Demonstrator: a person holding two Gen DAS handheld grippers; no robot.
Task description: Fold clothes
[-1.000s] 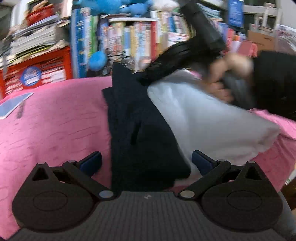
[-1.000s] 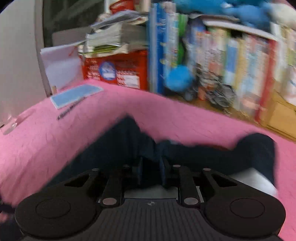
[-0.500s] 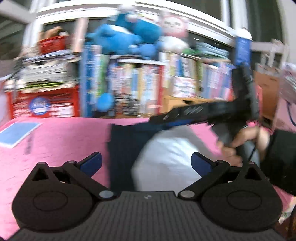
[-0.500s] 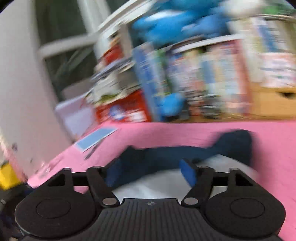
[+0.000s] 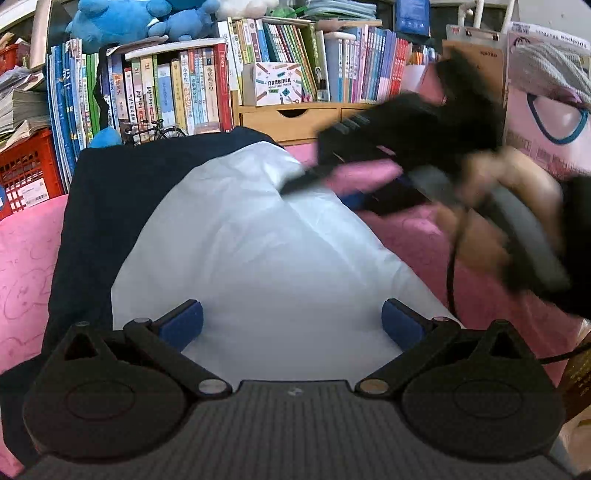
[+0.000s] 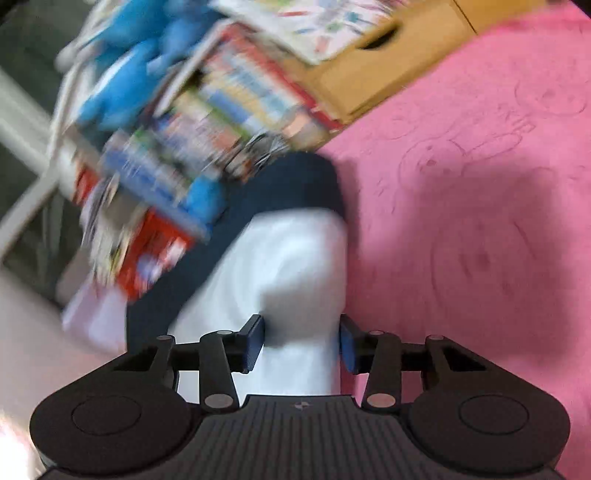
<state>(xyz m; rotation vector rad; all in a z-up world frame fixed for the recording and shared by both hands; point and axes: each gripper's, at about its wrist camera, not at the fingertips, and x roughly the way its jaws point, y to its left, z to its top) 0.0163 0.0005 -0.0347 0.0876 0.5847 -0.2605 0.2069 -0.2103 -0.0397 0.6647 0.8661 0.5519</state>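
Jaws closing around white cloth (image 6: 295, 280) on right gripper (image 6: 302, 343), wide apart on left gripper (image 5: 291, 321); bookshelf (image 5: 192, 85) behind.

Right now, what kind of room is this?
Probably a child's bedroom or study at home: a pink bedspread with clothes on it, packed bookshelves behind, and blue plush toys on top.

One garment (image 5: 240, 236), white body with dark navy sleeves and back panel, lies partly folded on the pink surface. In the left wrist view it fills the centre; navy fabric shows along its left side and top edge.
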